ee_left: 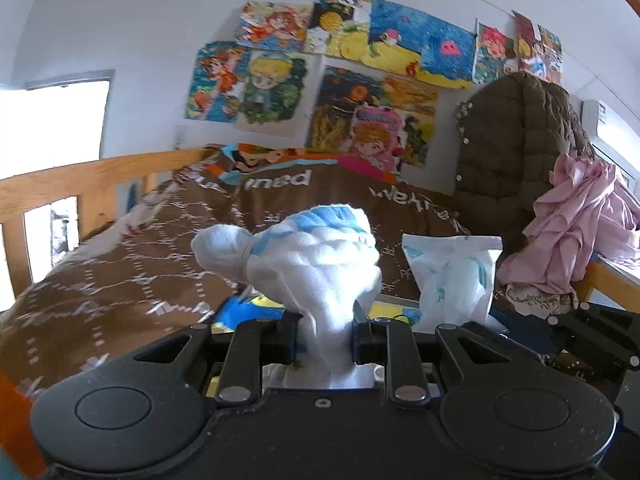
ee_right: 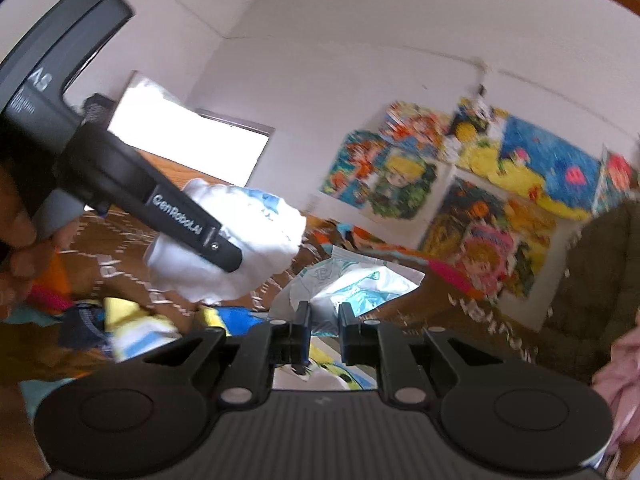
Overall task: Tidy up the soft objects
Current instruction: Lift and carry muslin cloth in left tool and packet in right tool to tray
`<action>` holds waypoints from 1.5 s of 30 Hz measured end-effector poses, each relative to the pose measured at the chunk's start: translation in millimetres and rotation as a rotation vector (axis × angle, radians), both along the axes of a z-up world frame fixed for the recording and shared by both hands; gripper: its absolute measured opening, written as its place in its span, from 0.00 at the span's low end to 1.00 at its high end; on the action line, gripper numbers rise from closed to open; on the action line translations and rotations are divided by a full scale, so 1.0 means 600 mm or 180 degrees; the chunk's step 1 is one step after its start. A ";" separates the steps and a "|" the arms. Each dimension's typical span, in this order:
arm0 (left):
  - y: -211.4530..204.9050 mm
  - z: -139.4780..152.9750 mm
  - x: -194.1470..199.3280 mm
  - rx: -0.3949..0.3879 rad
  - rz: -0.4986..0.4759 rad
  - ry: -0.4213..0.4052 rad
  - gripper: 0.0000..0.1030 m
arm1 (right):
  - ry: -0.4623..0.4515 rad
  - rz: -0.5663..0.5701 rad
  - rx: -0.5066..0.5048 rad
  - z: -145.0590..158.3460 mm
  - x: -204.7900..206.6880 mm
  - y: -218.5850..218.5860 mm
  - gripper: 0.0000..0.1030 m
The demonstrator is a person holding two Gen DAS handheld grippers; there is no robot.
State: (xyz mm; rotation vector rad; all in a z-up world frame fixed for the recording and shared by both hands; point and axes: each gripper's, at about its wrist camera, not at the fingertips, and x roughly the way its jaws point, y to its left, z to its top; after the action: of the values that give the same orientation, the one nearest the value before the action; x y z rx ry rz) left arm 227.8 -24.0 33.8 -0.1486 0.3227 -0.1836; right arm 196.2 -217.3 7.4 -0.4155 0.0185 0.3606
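The left hand-held gripper (ee_left: pixel 326 330) is clamped on a white sock bundle (ee_left: pixel 312 256), carried above the brown bed (ee_left: pixel 100 280). To set it down well, bring it beside the white bag (ee_left: pixel 452 276) on the bed and release only once it rests. The bundle bulges past the fingertips, its neck pinched between them. The right hand-held gripper (ee_right: pixel 323 334) is closed, holding nothing, bag just beyond.

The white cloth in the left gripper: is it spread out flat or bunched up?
Bunched up. The white cloth bulges in a crumpled ball above the left gripper, whose jaws pinch its narrow lower part.
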 end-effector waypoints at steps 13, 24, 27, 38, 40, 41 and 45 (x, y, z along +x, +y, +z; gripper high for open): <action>-0.089 -0.067 0.225 0.0046 -0.0240 0.0487 0.25 | 0.0667 -0.0427 0.0693 -0.039 0.158 -0.137 0.15; -0.114 -0.128 0.331 -0.0006 -0.0092 0.0829 0.25 | 0.0957 -0.0408 0.0761 -0.066 0.235 -0.152 0.15; -0.122 -0.138 0.344 0.0047 -0.0091 0.0905 0.25 | 0.1023 -0.0391 0.0724 -0.067 0.240 -0.146 0.16; -0.136 -0.161 0.344 -0.0004 -0.0108 0.1073 0.28 | 0.1154 -0.0409 0.0622 -0.074 0.248 -0.136 0.17; -0.136 -0.162 0.343 -0.0012 -0.0097 0.1092 0.28 | 0.1172 -0.0410 0.0617 -0.074 0.248 -0.136 0.18; -0.136 -0.162 0.343 -0.0013 -0.0091 0.1096 0.28 | 0.1181 -0.0410 0.0609 -0.075 0.249 -0.136 0.18; -0.138 -0.161 0.344 -0.0001 -0.0079 0.1134 0.30 | 0.1201 -0.0425 0.0597 -0.075 0.250 -0.136 0.22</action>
State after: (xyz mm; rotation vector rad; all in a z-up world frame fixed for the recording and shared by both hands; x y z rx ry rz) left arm 434.1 -106.9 -62.8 -0.1779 0.6793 -0.1813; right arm 346.0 -299.0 -37.8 -0.1550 0.3759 0.3017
